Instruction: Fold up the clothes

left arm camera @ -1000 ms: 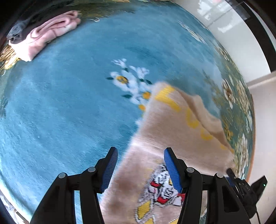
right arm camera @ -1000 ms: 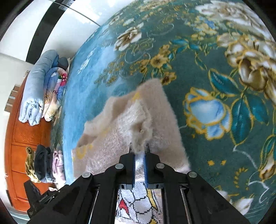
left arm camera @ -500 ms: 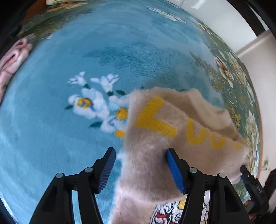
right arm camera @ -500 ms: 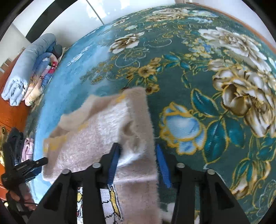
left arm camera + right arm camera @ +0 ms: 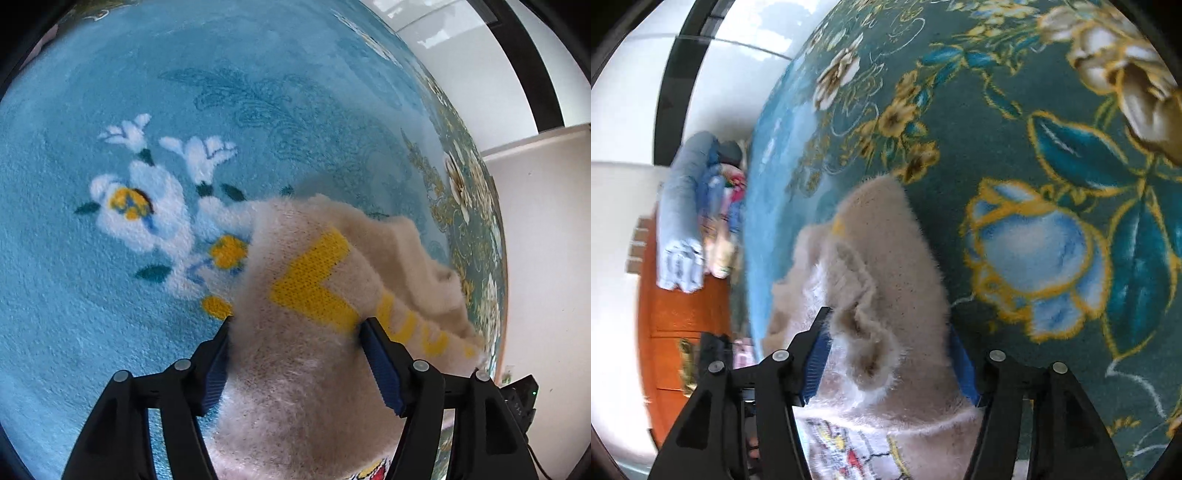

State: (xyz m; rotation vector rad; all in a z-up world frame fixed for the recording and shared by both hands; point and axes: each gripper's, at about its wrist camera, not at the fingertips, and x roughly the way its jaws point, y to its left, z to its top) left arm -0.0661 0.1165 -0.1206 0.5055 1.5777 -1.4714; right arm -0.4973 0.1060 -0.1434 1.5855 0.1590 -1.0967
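A fuzzy beige sweater (image 5: 314,295) with yellow letters and a colourful knitted figure lies on the blue floral carpet (image 5: 110,295). In the left wrist view my left gripper (image 5: 295,354) is open, its blue-padded fingers standing either side of the sweater's folded edge. In the right wrist view the sweater (image 5: 886,266) is bunched and folded over, and my right gripper (image 5: 890,362) is open with the cloth between its fingers. Neither jaw is clamped on the cloth.
A pile of rolled and folded clothes (image 5: 687,221) lies at the carpet's far edge by an orange wooden cabinet (image 5: 676,314). A white wall and dark window frame (image 5: 524,74) border the carpet.
My right gripper was shut on the sweater's edge and has opened, releasing it. My left gripper moved forward over the sweater so the cloth now lies between its open fingers.
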